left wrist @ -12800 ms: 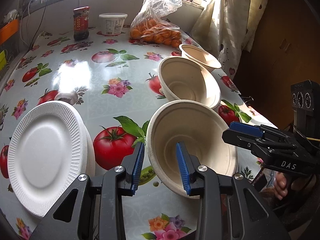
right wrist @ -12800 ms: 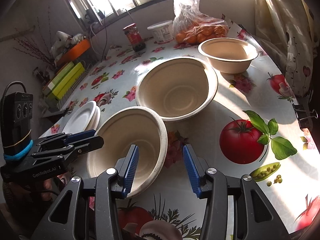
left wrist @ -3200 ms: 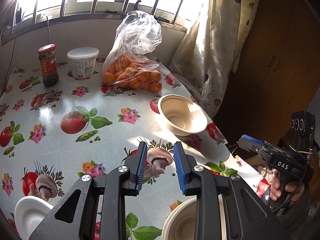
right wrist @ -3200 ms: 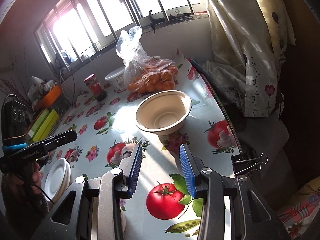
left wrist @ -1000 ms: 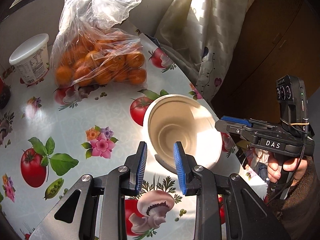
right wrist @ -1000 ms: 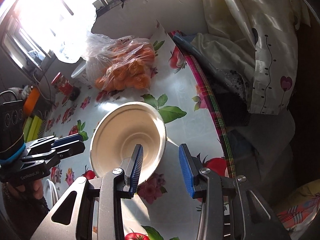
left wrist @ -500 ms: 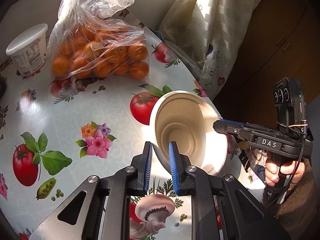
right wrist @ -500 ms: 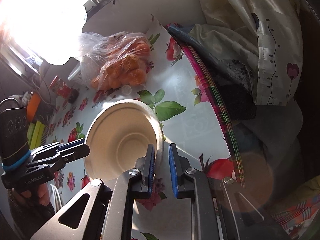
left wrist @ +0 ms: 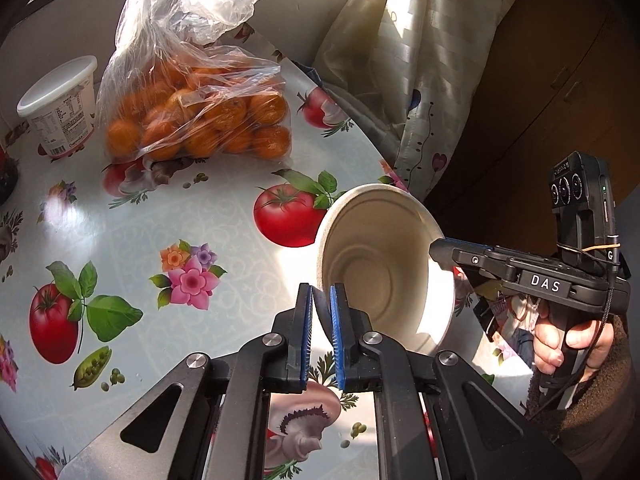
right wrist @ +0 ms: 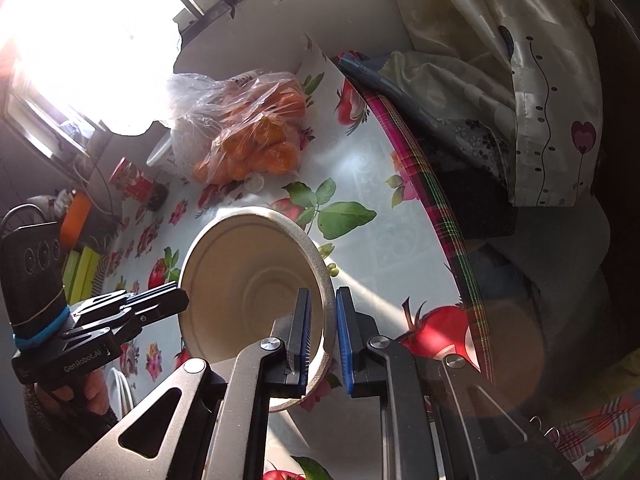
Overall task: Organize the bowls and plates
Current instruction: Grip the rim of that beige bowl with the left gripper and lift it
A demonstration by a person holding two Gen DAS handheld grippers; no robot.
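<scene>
Both your tools are clamped on the bowl (left wrist: 380, 264): left tool (left wrist: 320, 304) and right tool (right wrist: 322, 316) on opposite rim edges.

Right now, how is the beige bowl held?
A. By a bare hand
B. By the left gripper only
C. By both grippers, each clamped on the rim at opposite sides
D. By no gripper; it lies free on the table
C: the left gripper pinches the bowl at its rim, and the right gripper clamps the opposite rim.
</scene>
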